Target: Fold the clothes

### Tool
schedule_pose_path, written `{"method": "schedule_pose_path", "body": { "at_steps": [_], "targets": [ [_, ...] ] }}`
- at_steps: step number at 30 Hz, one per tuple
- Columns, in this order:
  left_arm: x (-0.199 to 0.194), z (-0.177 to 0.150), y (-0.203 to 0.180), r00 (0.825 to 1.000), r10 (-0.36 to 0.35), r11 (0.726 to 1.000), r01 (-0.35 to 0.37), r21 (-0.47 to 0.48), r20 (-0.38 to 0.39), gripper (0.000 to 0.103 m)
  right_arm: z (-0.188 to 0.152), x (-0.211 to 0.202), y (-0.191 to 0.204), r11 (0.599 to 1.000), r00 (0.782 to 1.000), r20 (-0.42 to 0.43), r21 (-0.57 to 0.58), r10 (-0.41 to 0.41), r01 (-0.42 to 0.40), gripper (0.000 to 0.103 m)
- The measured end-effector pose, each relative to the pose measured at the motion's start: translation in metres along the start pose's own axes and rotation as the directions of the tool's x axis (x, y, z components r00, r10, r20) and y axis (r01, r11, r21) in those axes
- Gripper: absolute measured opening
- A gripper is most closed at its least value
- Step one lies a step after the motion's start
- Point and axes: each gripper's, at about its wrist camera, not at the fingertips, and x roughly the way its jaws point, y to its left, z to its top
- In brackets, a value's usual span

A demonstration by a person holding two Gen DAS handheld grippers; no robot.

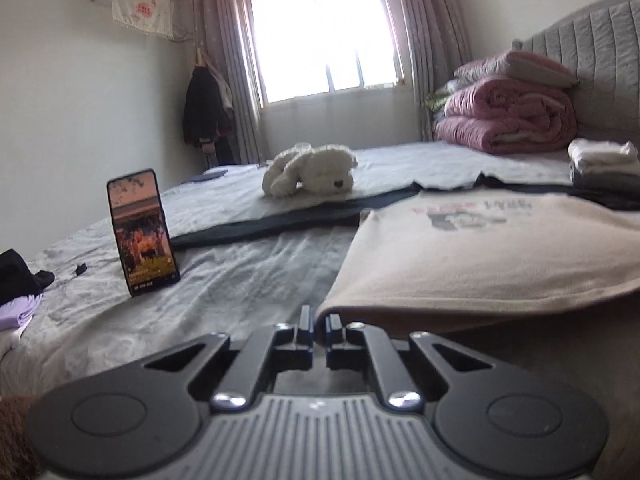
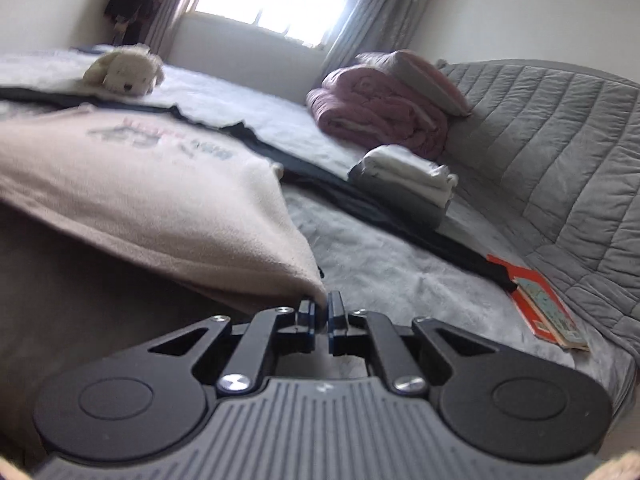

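A pale pink top with a printed picture [image 1: 480, 256] [image 2: 140, 184] lies spread on the grey bed sheet [image 1: 240, 280], over a dark cloth [image 1: 280, 220]. Its near hem is raised off the bed. In the left wrist view my left gripper [image 1: 318, 320] is shut on the hem's left corner, which sits between the pads. My right gripper [image 2: 325, 312] is shut on the hem's right corner in the right wrist view. The hem sags between the two grips, and its underside faces the cameras.
A phone [image 1: 142, 228] stands upright on the bed at the left. A white plush dog [image 1: 316, 172] lies farther back. Rolled pink quilts [image 1: 508, 116] and a folded clothes stack [image 2: 404, 176] sit by the grey headboard [image 2: 560, 140]. A red book [image 2: 548, 308] lies at the right.
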Motion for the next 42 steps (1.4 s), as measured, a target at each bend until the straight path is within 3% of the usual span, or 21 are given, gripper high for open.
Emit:
{"method": "schedule_pose_path", "body": {
  "at_steps": [2,10,12,15,18,25,29,36,42],
  "targets": [
    [0.010,-0.005,0.004,0.998,-0.007,1.000,0.005,-0.021,-0.064,0.005,-0.003,0.009,0.005,1.000,0.999,-0.044,-0.031,0.002,-0.003,0.005],
    [0.010,-0.006,0.008,0.997,-0.037,0.998,0.033,-0.044,-0.074,0.008,0.000,0.010,0.001,1.000,0.999,-0.046,-0.018,0.007,-0.007,0.008],
    [0.007,-0.004,0.011,0.996,-0.048,0.998,0.044,-0.055,-0.079,0.012,0.001,0.006,-0.001,1.000,0.999,-0.048,-0.008,0.011,-0.012,0.021],
    [0.000,0.000,0.020,0.994,-0.069,0.993,0.060,-0.101,-0.088,0.030,0.005,0.001,-0.013,0.996,0.995,-0.077,0.051,0.071,-0.067,0.041],
    [-0.005,0.005,0.030,0.989,-0.108,0.982,0.090,-0.165,-0.105,0.033,0.010,-0.004,-0.029,0.979,0.978,-0.120,0.128,0.173,-0.158,0.047],
    [-0.007,0.026,0.025,0.985,-0.157,0.971,0.141,-0.194,-0.071,0.039,0.018,-0.008,-0.059,0.928,0.936,-0.142,0.241,0.323,-0.283,0.053],
    [0.001,0.042,0.008,0.976,-0.208,0.968,0.197,-0.156,-0.060,0.039,0.031,0.008,-0.076,0.886,0.911,-0.124,0.313,0.394,-0.341,0.054],
    [0.024,0.067,-0.030,0.944,-0.317,0.946,0.308,-0.102,-0.088,0.047,0.062,0.044,-0.096,0.858,0.892,-0.111,0.350,0.438,-0.377,0.054],
    [0.045,0.081,-0.066,0.917,-0.373,0.927,0.362,-0.099,-0.138,0.049,0.090,0.082,-0.100,0.833,0.874,-0.120,0.384,0.471,-0.397,0.054]
  ]
}}
